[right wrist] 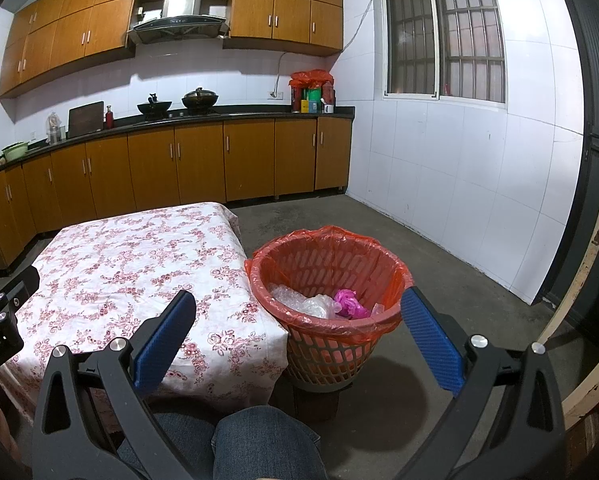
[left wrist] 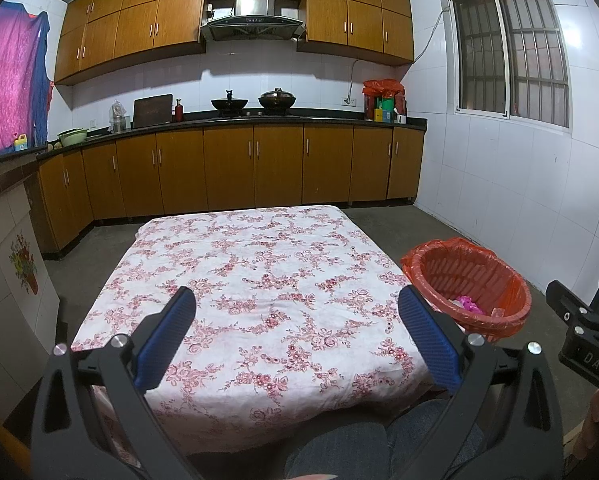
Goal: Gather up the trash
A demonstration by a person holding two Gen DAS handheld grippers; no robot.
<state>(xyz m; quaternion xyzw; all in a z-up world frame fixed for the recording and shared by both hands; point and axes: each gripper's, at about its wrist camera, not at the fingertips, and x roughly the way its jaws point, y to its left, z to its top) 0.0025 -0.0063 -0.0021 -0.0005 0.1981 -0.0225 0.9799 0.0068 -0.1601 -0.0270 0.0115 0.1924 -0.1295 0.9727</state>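
Both the left gripper [left wrist: 297, 334] and the right gripper [right wrist: 299, 336] were wide open and held nothing. The trash [right wrist: 323, 302] lay inside the basket [right wrist: 339, 330], just beside the table [right wrist: 131, 256]. A bump could have tipped it.

The left gripper [left wrist: 295, 306] is hovering over the near part of a table draped in a floral tablecloth [left wrist: 259, 280], its blue-padded fingers [left wrist: 167, 336] spreading wide apart with nothing between them. Just beside the table's right edge, a red wastebasket [left wrist: 471, 284] lined with a red plastic bag is sitting on the concrete floor [left wrist: 399, 216], holding pink crumpled trash [left wrist: 469, 303]. The right gripper [left wrist: 579, 332] is poking in at the right edge. Jeans-clad knees [left wrist: 347, 452] are showing below.
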